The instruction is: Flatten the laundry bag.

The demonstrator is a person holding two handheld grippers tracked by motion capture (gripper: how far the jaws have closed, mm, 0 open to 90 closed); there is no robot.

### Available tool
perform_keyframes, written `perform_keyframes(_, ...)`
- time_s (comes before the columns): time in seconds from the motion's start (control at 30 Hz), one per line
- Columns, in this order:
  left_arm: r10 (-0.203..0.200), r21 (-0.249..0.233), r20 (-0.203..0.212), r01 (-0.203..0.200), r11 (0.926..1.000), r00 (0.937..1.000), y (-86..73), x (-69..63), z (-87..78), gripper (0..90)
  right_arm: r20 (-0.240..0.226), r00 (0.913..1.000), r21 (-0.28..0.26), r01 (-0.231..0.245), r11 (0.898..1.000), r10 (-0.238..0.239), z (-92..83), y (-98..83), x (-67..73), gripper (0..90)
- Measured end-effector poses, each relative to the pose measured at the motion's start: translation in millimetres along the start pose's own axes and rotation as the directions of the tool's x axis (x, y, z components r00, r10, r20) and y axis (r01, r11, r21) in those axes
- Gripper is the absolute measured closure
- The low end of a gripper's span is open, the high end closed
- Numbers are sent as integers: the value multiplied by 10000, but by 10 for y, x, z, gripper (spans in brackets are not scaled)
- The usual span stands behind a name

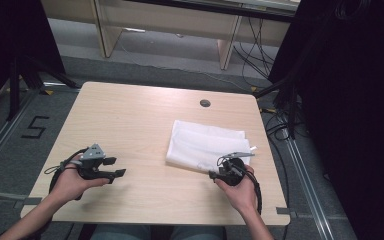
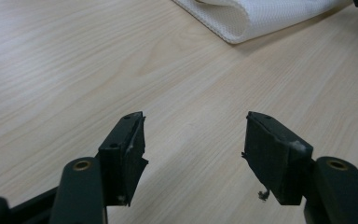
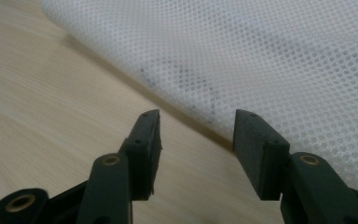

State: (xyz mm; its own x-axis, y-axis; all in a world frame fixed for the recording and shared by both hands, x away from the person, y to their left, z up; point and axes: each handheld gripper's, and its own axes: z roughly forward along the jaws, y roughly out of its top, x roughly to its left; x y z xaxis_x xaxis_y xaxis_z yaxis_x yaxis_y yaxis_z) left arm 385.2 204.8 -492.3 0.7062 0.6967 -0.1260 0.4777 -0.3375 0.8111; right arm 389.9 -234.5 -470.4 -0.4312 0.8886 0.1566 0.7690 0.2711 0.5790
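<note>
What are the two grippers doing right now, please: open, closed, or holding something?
Left gripper: open, empty, over bare table.
Right gripper: open, holding nothing, jaws at the near edge of the white mesh cloth.

Even, soft overhead light falls on the table (image 1: pixel 130 115), its surroundings are dark, shadows are faint, and the near jaws blur slightly in both gripper views.
</note>
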Motion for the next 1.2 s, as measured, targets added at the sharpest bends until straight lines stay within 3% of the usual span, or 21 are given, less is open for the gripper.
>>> perform_keyframes(0.07, -117, 82, 185, 115, 9999, 9998, -1, -27, 38, 395, -77, 10000, -62, -4, 10000, 3, 3, -8, 13, 581)
perform_keyframes(0.1, -57, 117, 210, 55, 9999, 9998, 2, -36, 49, 406, -87, 9994, 181, 326, 9993, -324, -3, -9, -4, 606)
perform_keyframes(0.2, 206, 59, 264, -207, 9998, 9994, 15, -55, 56, 418, -103, 9998, 251, 185, 9995, -183, -30, -7, -14, 651)
perform_keyframes(0.23, 232, -94, 209, -230, 9997, 9995, 25, -52, 46, 418, -562, 9983, -1, 120, 9999, -120, -27, -14, -32, 682)
perform_keyframes(0.27, 232, -94, 209, -230, 9997, 9995, 25, -52, 46, 418, -562, 9983, -1, 120, 9999, -120, -27, -14, -32, 682)
perform_keyframes(0.3, -122, -149, 351, 127, 9998, 9993, 28, -53, 46, 412, -585, 9983, 15, -74, 10000, 75, -49, -8, -36, 703)
perform_keyframes(0.37, -264, -345, 353, 277, 9990, 9990, 37, -33, 51, 401, -459, 9988, -209, -190, 9996, 180, -50, -9, -44, 708)
perform_keyframes(0.4, -457, -427, 408, 475, 9980, 9981, 46, -9, 57, 398, -327, 9994, -708, -131, 9974, 108, -59, 12, -100, 710)
perform_keyframes(0.47, -526, -518, 434, 548, 9972, 9977, 46, 1, 60, 399, -279, 9995, -737, -132, 9972, 111, -73, 23, -107, 711)
perform_keyframes(0.53, -566, -451, 464, 587, 9973, 9973, 50, 3, 46, 398, 622, 9980, -836, 111, 9964, -59, -117, 46, -104, 748)
perform_keyframes(0.57, -510, -516, 472, 534, 9972, 9976, 42, -7, 47, 399, 697, 9965, -707, 520, 9961, -471, -119, 48, -130, 772)
perform_keyframes(0.7, -72, -458, 426, 91, 9989, 9991, 45, -36, 48, 426, 803, 9956, -327, 515, 9981, -488, -67, 79, -169, 872)
perform_keyframes(0.73, -67, -361, 533, 87, 9993, 9986, 56, -52, 62, 430, 1022, 9935, -376, 544, 9978, -503, -50, 118, -182, 883)
perform_keyframes(0.8, -17, -423, 500, 39, 9991, 9987, 51, -62, 76, 430, 892, 9952, -422, 429, 9982, -390, -32, 148, -189, 890)
perform_keyframes(0.87, -95, -388, 612, 119, 9992, 9981, 46, -88, 99, 431, 1113, 9924, -435, 585, 9973, -534, -13, 216, -191, 900)
perform_keyframes(0.9, 161, -376, 647, -137, 9992, 9978, 47, -93, 108, 432, 1179, 9916, -456, 586, 9972, -528, -3, 240, -185, 900)
perform_keyframes(0.97, 252, -292, 822, -228, 9993, 9963, 47, -99, 112, 431, 1215, 9901, -299, 748, 9967, -707, 81, 365, -152, 900)
perform_keyframes(1.13, 199, -254, 664, -182, 9995, 9976, 33, -118, 102, 431, 1287, 9888, -125, 774, 9969, -751, 236, 546, -98, 900)
perform_keyframes(1.2, 355, -252, 679, -338, 9991, 9971, 32, -103, 97, 430, 1461, 9872, -19, 652, 9979, -642, 342, 667, -45, 900)
